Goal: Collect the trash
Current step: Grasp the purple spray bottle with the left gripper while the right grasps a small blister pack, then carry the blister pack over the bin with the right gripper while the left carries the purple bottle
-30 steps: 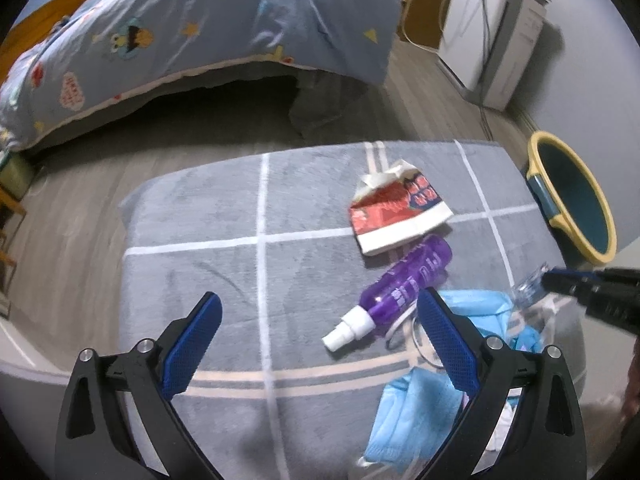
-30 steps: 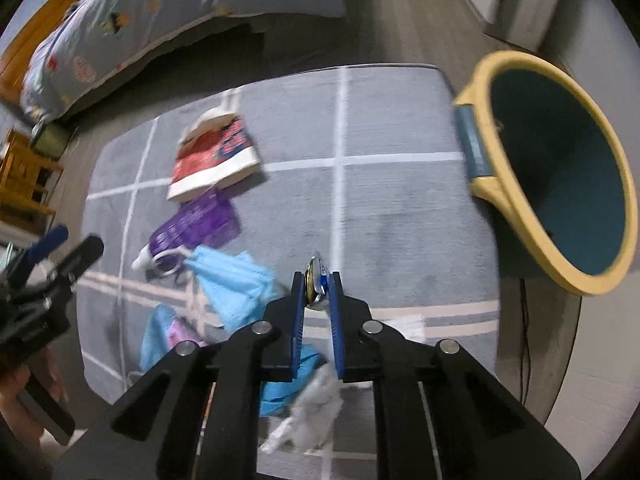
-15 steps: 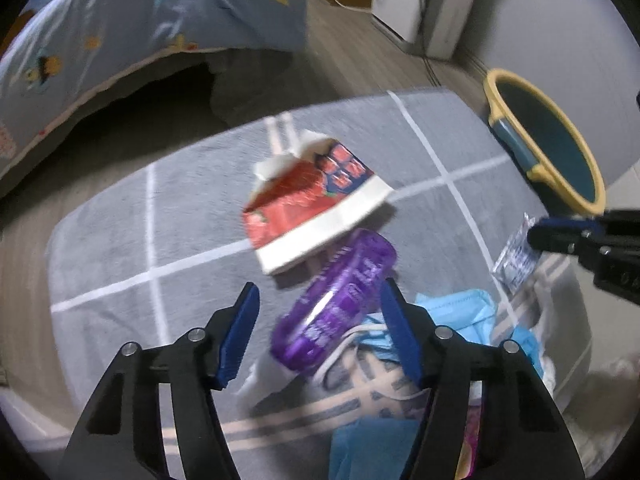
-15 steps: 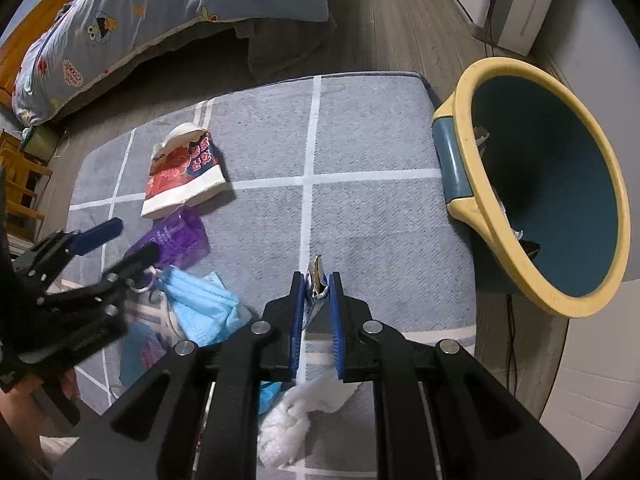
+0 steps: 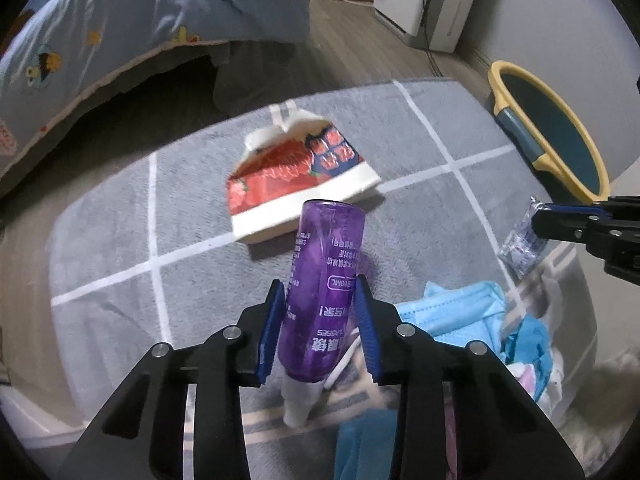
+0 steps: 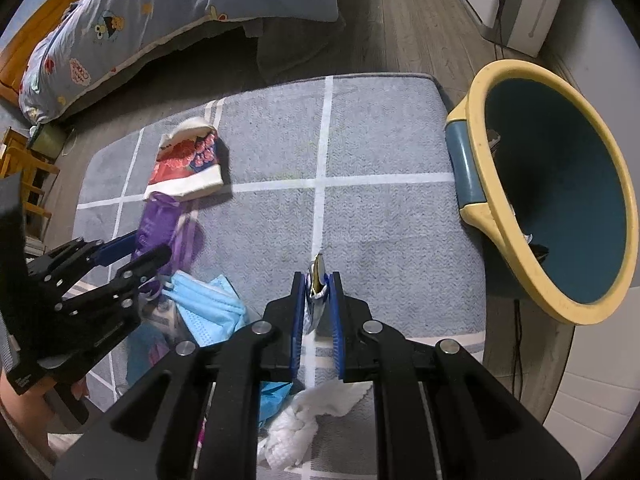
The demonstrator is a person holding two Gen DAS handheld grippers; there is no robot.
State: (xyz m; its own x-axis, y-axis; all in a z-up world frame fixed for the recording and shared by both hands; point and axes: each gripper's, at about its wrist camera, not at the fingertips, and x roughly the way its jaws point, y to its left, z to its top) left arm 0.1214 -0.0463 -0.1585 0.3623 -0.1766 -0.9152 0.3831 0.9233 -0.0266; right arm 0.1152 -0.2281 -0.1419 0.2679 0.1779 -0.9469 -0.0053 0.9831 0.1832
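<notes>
Fingers (image 5: 276,332) of the left gripper (image 5: 320,292) have just been closing and now press both sides of the purple bottle (image 5: 326,280), which stands tilted between the blue pads with its white nozzle pointing down toward the rug (image 5: 120,240). Fingers (image 6: 297,312) of the right gripper (image 6: 318,280) are nearly closed and pinch a small crinkled foil wrapper (image 6: 316,292), held above the rug (image 6: 380,220); in the left view that gripper (image 5: 536,224) shows with the wrapper (image 5: 524,244) hanging from it. Using the rug as landmark: a red and white carton (image 5: 296,176) lies on it, just past the bottle's far end. Blue face masks (image 5: 460,312) lie crumpled at its near edge, beside the bottle, and a white tissue (image 6: 312,424) lies close by beneath the right gripper. A yellow-rimmed teal bin (image 6: 520,240) stands off the rug's right edge, tipped toward the camera, with a few scraps inside. Beyond the rug's far side a bed (image 6: 160,12) with a blue cartoon cover stands on the wood floor (image 6: 400,20). In the right view the left gripper (image 6: 132,252) is seen low at the left, gripping the bottle (image 6: 156,224).
</notes>
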